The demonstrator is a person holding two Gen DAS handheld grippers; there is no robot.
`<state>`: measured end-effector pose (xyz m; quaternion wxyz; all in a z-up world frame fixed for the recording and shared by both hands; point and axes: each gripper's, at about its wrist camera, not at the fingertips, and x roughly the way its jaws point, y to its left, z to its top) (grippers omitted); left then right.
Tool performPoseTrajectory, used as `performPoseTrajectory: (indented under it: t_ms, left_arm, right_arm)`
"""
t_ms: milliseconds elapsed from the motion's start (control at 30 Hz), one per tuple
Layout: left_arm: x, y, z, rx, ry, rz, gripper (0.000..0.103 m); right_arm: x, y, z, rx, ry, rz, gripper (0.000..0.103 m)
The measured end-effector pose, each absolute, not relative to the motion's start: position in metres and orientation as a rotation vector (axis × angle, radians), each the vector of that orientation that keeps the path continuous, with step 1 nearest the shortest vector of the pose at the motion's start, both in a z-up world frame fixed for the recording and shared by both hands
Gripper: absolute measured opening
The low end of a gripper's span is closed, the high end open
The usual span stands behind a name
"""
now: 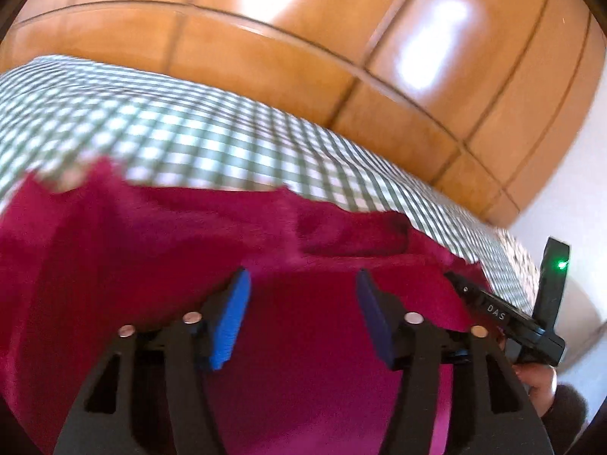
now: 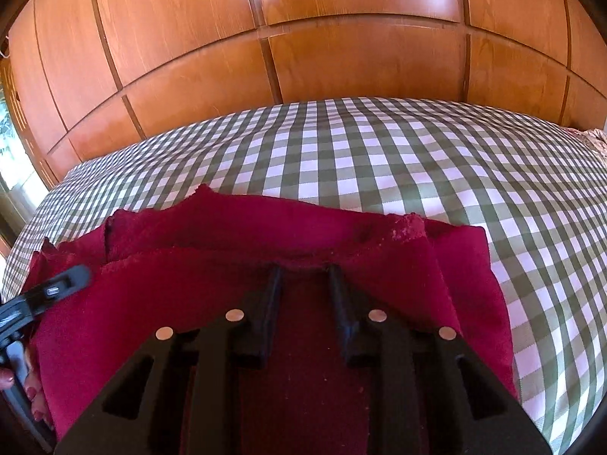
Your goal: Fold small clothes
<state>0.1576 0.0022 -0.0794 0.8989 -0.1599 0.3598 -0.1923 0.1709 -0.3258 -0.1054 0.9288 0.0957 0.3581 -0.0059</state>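
A dark red garment (image 1: pixel 159 250) lies on the green-and-white checked bedspread (image 1: pixel 197 129). My left gripper (image 1: pixel 301 284) is open just above the red cloth, its blue pads (image 1: pixel 229 322) apart with nothing between them. In the right wrist view the same red garment (image 2: pixel 235 235) lies partly folded over itself. My right gripper (image 2: pixel 305 271) is over its near part with the fingers (image 2: pixel 271 295) apart and a raised fold edge between the tips; whether they pinch it is unclear. The other gripper shows at each view's edge (image 1: pixel 504 314) (image 2: pixel 45 292).
A wooden panelled wardrobe (image 2: pixel 341 38) stands behind the bed. The bedspread (image 2: pixel 417 159) stretches far and right of the garment. A window (image 2: pixel 11 144) is at the left. A white wall (image 1: pixel 569 197) is at the right of the left wrist view.
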Motion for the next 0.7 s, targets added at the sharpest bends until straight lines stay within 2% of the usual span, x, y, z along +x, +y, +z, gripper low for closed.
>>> performPoseTrajectory:
  t_ms: [267, 333, 367, 433, 700]
  left_arm:
    - [0.108, 0.028, -0.08, -0.047, 0.686, -0.237, 0.059]
    - [0.095, 0.042, -0.075, -0.113, 0.671, -0.262, 0.059]
    - [0.091, 0.05, -0.073, -0.147, 0.66, -0.269, 0.066]
    - [0.084, 0.065, -0.069, -0.213, 0.631, -0.256, 0.072]
    - [0.067, 0.078, -0.063, -0.285, 0.611, -0.197, 0.072]
  right_arm:
    - [0.163, -0.324, -0.104, 0.184, 0.72, -0.022, 0.027]
    - [0.162, -0.324, -0.101, 0.189, 0.712, -0.022, 0.03]
    - [0.157, -0.326, -0.098, 0.197, 0.699, -0.017, 0.034]
    - [0.146, -0.325, -0.091, 0.199, 0.675, -0.021, 0.037]
    - [0.086, -0.309, -0.072, 0.236, 0.644, 0.054, 0.038]
